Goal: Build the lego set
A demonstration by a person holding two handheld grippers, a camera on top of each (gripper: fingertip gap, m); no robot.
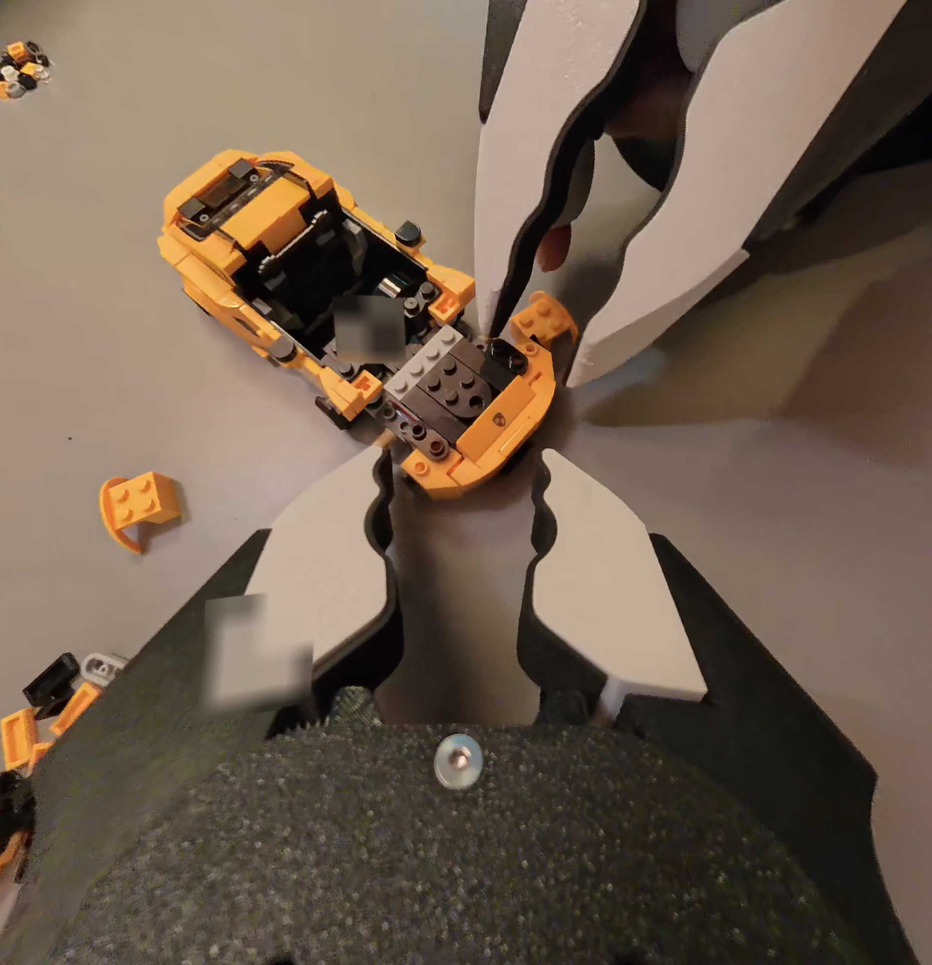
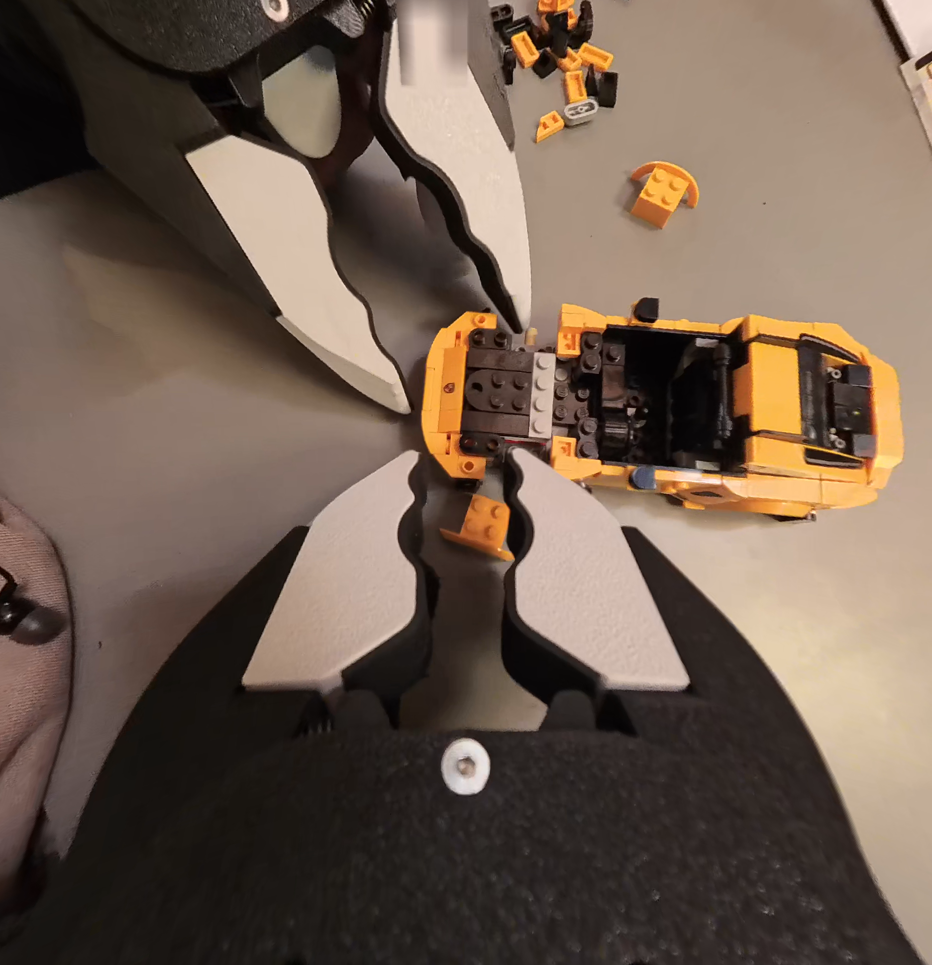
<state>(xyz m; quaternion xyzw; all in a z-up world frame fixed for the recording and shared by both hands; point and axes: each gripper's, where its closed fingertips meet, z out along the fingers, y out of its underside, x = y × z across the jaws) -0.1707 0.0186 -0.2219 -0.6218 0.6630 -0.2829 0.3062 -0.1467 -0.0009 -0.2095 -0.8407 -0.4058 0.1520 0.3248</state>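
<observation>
Beside car [image 2: 657, 407] nose: both grippers open (orange arch piece [image 2: 482, 522] between right's fingers).

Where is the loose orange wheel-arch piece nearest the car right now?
In the right wrist view the wheel-arch piece lies on the table between the right tongs, just beside the front corner of the orange car.

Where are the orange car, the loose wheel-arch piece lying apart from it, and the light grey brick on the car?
Orange car [image 2: 777, 376], right wrist view, rear deck.
Loose wheel-arch piece [image 2: 662, 190], right wrist view, studded top.
Light grey brick [image 2: 542, 394], right wrist view, studs.
</observation>
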